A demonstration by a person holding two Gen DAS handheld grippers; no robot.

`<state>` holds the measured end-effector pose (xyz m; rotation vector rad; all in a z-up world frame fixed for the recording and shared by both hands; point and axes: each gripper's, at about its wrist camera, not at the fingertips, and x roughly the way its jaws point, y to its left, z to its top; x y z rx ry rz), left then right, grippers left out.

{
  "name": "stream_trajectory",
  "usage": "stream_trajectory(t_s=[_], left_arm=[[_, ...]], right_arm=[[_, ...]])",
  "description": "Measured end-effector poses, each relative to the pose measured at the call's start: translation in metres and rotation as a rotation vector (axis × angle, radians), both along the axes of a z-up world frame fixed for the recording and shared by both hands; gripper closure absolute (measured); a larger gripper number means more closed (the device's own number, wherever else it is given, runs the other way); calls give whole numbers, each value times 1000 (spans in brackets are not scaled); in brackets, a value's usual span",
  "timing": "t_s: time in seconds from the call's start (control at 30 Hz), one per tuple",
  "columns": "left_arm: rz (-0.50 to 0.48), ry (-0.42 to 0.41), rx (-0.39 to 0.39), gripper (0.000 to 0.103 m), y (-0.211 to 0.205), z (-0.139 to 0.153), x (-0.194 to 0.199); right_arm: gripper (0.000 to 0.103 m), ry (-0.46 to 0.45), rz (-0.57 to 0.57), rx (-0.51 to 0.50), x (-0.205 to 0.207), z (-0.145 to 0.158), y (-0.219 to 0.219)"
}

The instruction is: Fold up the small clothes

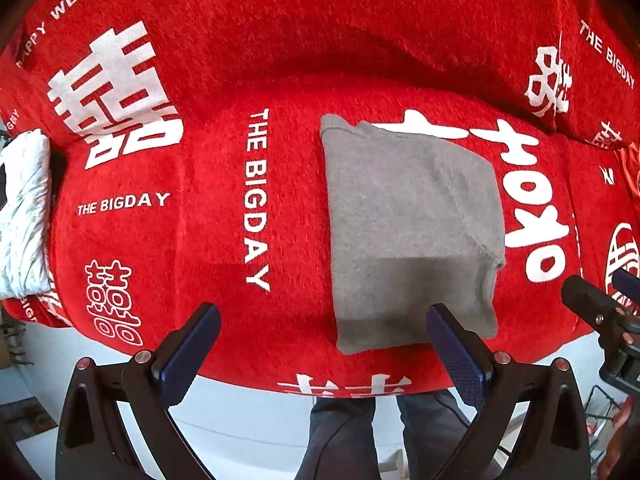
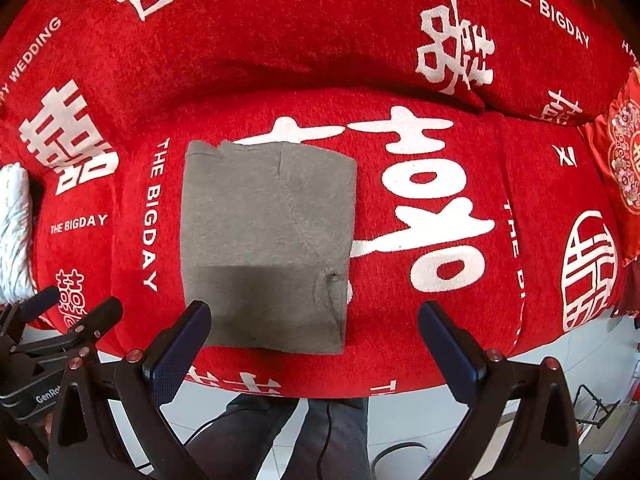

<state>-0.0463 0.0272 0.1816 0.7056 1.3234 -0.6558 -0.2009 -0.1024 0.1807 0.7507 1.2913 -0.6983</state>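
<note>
Both claws released: left claw [image 1: 323, 344], right claw [image 2: 314, 340]. Grey garment [image 2: 268, 240] folded near sofa [image 2: 280, 60] front edge; pinch near corners, halve away, flatten.

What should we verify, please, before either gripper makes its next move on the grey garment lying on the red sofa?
1. Left gripper open and empty: ok.
2. Right gripper open and empty: ok.
3. Grey garment lies flat in a folded rectangle: ok.
4. Garment lies fully on the red sofa cover, not over its edge: ok.
5. Edges aligned: not ok, a layer peeks out at the far corner.
6. Fold count finished: cannot tell.
</note>
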Motion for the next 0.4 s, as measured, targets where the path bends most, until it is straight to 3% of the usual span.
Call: stream_trajectory(t_s=[0.4], left_arm=[[-40,-30,-20,1,-6,6,-3]], right_arm=[[0,1,5,0,2,1,-3]])
